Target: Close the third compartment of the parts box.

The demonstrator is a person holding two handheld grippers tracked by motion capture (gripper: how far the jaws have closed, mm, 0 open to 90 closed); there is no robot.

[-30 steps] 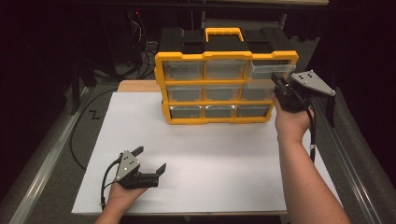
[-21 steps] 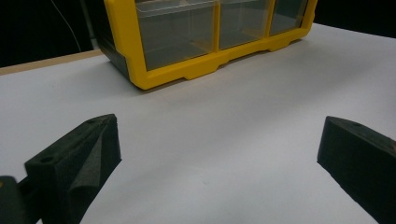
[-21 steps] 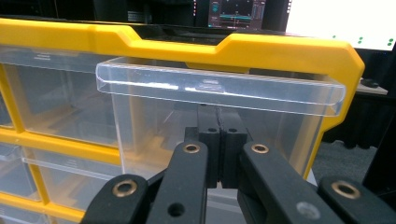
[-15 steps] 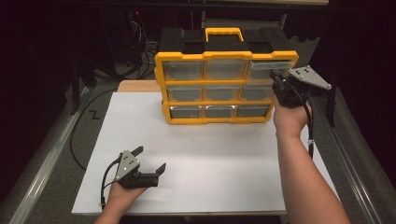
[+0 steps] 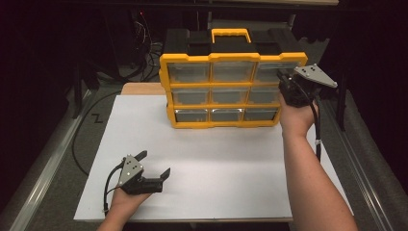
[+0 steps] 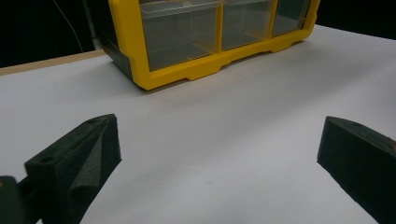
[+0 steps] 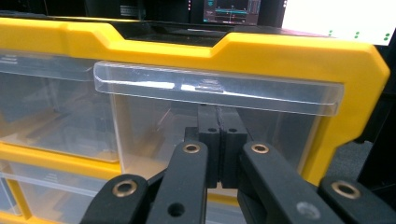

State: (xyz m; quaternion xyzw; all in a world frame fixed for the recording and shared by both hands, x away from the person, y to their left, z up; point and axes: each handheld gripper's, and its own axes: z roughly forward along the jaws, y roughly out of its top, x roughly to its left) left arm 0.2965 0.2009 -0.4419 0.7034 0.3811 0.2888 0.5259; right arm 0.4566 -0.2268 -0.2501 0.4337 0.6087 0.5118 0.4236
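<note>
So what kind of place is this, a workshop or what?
Probably a lab or recording bench rather than a home: a white table in a dark room, a yellow drawer organizer, cables behind it, and lit monitor screens beyond.

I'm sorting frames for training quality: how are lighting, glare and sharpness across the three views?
High view: the white table is evenly lit and sharp, the surroundings nearly black. Left gripper view: the near fingers look soft, the yellow drawer cabinet fairly crisp. Right gripper view: glare streaks the clear drawer lip, and a bright screen is blown out.
</note>
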